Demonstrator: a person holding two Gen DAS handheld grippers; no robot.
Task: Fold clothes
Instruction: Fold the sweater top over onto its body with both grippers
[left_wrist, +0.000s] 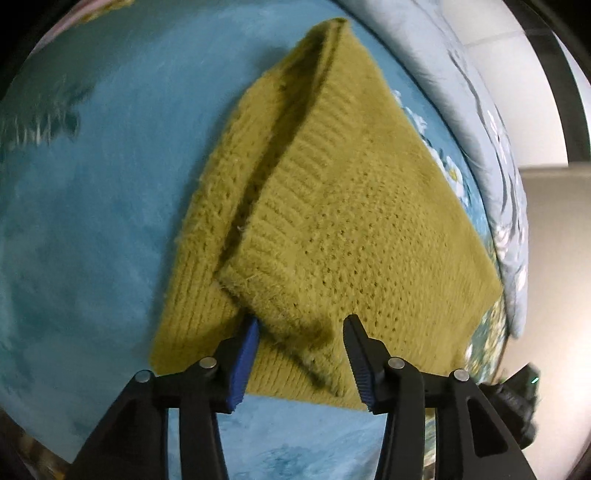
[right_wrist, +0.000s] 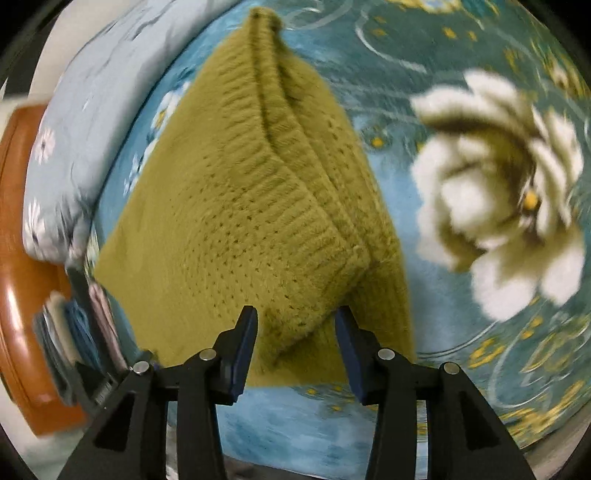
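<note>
Olive knit sweater (left_wrist: 332, 206) lies folded on the blue floral bed cover (left_wrist: 92, 221), upper layer doubled over the lower. Left gripper (left_wrist: 301, 328) and right gripper (right_wrist: 297, 317): fingers spread wide, each straddling a near corner of the top layer, gripping nothing. Risk: closing on 1 layer only, or both, would drag the fold askew; loose knit may snag.

Black claws (left_wrist: 301, 326), seemingly blue pads (left_wrist: 245, 360)

Two close wrist views, shared sweater (left_wrist: 332, 221)
</note>
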